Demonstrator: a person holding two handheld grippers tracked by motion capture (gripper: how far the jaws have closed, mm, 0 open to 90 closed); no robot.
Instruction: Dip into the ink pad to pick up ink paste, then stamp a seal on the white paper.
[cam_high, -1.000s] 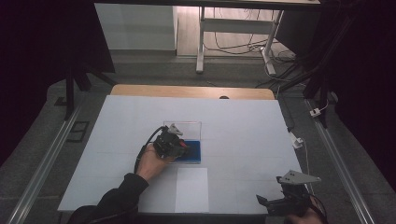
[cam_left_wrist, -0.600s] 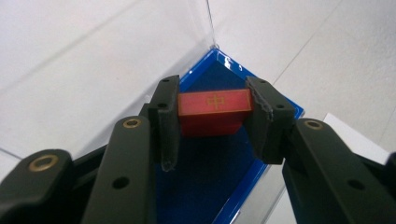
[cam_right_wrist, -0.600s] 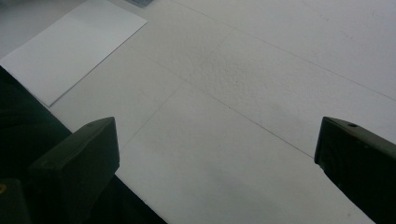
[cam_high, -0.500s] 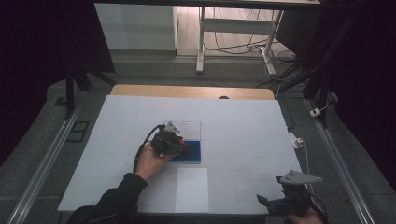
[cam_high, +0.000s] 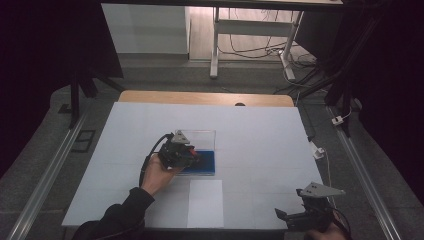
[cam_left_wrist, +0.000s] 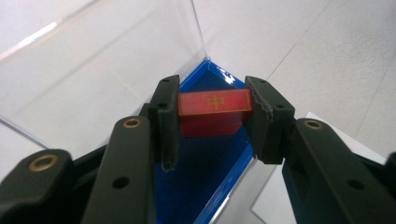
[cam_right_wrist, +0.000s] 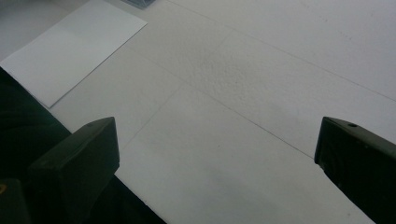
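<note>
Red block (cam_left_wrist: 215, 111) with gold mark is clamped between left gripper (cam_left_wrist: 212, 116) jaws, over blue floor of clear box (cam_high: 200, 150) mid-table. Likely placing or lifting step; next move needs clearing the walls. Right gripper (cam_high: 305, 212) idle near right edge, jaws wide.

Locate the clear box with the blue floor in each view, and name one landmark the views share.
High view: the clear box sits mid-table, right of the left gripper.
Left gripper view: centre, its blue floor below the red block clamped between the jaws.
Right gripper view: a small corner at the top edge may be it; cannot confirm.
Shared landmark: the white paper sheet.
</note>
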